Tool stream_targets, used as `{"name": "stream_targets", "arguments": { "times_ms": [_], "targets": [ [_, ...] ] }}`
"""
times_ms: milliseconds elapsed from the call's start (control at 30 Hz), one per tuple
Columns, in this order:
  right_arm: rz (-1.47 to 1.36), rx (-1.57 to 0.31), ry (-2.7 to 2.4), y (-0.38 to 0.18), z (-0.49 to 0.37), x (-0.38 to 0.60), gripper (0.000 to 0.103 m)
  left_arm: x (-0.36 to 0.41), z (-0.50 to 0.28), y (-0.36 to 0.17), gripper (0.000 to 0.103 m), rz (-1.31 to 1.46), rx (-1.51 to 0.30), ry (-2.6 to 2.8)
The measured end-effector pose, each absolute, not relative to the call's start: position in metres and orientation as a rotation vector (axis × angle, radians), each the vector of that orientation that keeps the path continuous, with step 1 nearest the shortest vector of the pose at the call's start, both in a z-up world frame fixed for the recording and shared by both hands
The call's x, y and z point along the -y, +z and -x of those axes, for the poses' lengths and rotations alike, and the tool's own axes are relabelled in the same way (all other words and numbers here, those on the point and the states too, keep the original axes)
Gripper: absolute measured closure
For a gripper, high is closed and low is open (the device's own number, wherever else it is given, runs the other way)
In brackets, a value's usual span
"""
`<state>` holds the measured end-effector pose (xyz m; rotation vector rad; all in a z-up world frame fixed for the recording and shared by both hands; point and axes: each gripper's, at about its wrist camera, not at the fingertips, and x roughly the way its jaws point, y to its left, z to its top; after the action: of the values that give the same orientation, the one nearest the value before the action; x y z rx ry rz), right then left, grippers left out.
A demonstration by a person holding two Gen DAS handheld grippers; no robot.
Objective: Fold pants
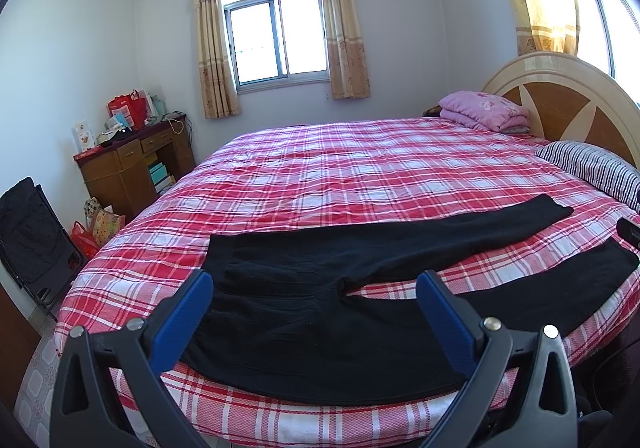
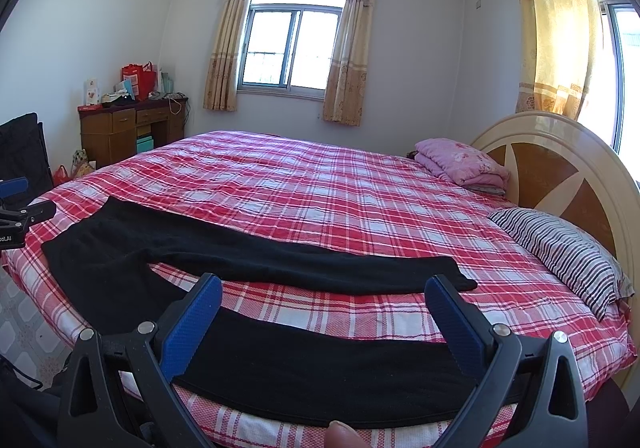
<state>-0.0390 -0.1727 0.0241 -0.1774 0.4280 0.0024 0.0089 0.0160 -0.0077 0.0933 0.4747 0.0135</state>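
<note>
Two claws, left claw (image 1: 314, 280) and right claw (image 2: 324, 284), spread wide, empty, above black pants (image 1: 304, 280).

I see bright daylight from the white-framed sliding window (image 1: 278, 42), blown out; fisheye bends edges, corners vignette black, focus stays sharp.

The left gripper (image 1: 314, 290) and right gripper (image 2: 323, 294) are held level, jaws spread wide, nothing clasped between them.
</note>
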Motion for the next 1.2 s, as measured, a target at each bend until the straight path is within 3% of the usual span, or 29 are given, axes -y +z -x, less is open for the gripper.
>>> {"name": "stream_targets", "arguments": {
  "times_ms": [733,1200],
  "targets": [
    [0.203,-0.459,0.014,0.009,0.029,0.172,0.001,-0.022,-0.022,-0.021,0.000,-0.108,-0.490,0.018],
    [0.105,-0.677,-0.054,-0.051,-0.063,0.248,0.001,-0.149,-0.183,-0.070,0.000,-0.123,-0.658,0.241]
  ]
}}
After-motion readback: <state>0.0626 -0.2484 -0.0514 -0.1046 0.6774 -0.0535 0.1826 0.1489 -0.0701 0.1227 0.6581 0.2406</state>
